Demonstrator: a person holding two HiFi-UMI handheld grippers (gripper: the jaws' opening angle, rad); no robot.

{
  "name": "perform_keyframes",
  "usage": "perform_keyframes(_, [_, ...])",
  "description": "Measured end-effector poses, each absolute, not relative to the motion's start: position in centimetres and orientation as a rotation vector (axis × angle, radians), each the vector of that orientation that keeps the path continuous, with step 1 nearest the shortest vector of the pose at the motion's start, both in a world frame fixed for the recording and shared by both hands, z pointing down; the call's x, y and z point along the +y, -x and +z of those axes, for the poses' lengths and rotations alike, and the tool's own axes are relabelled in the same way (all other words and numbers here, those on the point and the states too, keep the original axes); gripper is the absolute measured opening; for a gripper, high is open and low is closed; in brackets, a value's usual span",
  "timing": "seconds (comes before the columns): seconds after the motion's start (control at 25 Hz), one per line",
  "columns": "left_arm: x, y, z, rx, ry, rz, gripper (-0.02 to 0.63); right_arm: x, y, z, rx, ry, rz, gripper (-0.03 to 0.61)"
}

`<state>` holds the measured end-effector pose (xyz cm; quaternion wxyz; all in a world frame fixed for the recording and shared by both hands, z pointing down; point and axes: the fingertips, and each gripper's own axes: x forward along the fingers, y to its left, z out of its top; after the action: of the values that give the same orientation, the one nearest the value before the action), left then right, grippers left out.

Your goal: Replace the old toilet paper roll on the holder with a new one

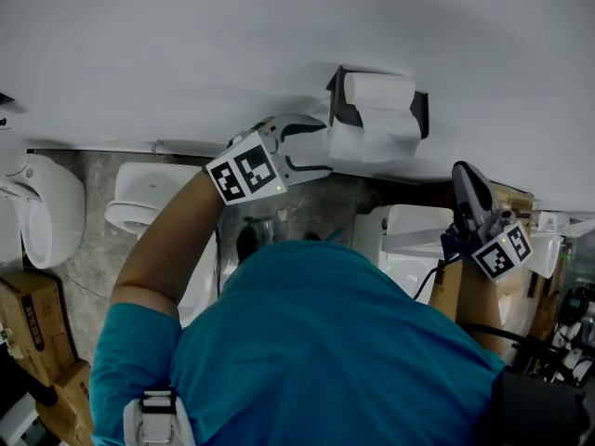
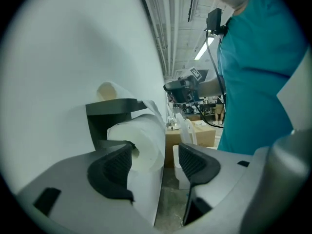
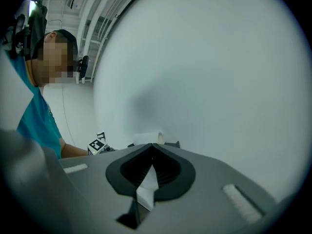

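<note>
Ahead of my left gripper (image 2: pixel 156 152), whose jaws stand wide, the roll (image 2: pixel 144 140) hangs on the holder (image 2: pixel 109 112). I see it end-on, nearer my wall-side pad than the outer one, and neither pad presses on it yet. I take the step in hand to be seizing this old roll to draw it off. To do that well I would go in further until both pads straddle its body and not just its rim. Then I would close softly, since paper this soft will likely crush, and pull back along the roll's own axis. I cannot tell which end of the holder is open, so I would feel for resistance before committing. A loose sheet (image 2: pixel 146 194) trails down under my jaws and may drag or tear. The wall (image 2: pixel 63 48) runs just beside my wall-side pad, and the holder's dark lid sits close above the roll, so there is little room on either side. A second roll (image 1: pixel 379 89) lies on that lid and could be knocked off. Free room lies on my outer side and below. My right gripper (image 3: pixel 152 160) is well off beyond the holder's far side, jaws closed on a paper scrap (image 3: pixel 146 189).
</note>
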<state>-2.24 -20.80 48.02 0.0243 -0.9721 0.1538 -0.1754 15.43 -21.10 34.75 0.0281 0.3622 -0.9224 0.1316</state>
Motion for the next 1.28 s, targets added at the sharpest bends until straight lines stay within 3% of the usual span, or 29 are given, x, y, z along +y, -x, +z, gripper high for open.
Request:
perform_keyframes(0.4, [-21.3, 0.9, 50.1, 0.482, 2.920, -0.693, 0.288, -21.0, -15.5, 34.8, -2.849, -1.114, 0.408, 0.003])
perform_keyframes(0.96, [-21.4, -1.1, 50.1, 0.608, 2.855, -0.662, 0.287, -21.0, -17.3, 35.4, -2.830, -1.148, 0.431, 0.003])
perform_keyframes(1.04, [-21.9, -1.2, 50.2, 0.689, 2.850, -0.653, 0.277, -21.0, -17.4, 35.5, -2.826, -1.148, 0.435, 0.003])
perform_keyframes(1.16, [-22.7, -1.2, 49.9, 0.806, 2.868, -0.606, 0.193, -21.0, -17.7, 35.7, -2.817, -1.152, 0.438, 0.003])
perform_keyframes(1.28, [-22.8, -1.5, 49.8, 0.846, 2.905, -0.583, 0.189, -21.0, -17.9, 35.8, -2.811, -1.158, 0.440, 0.002])
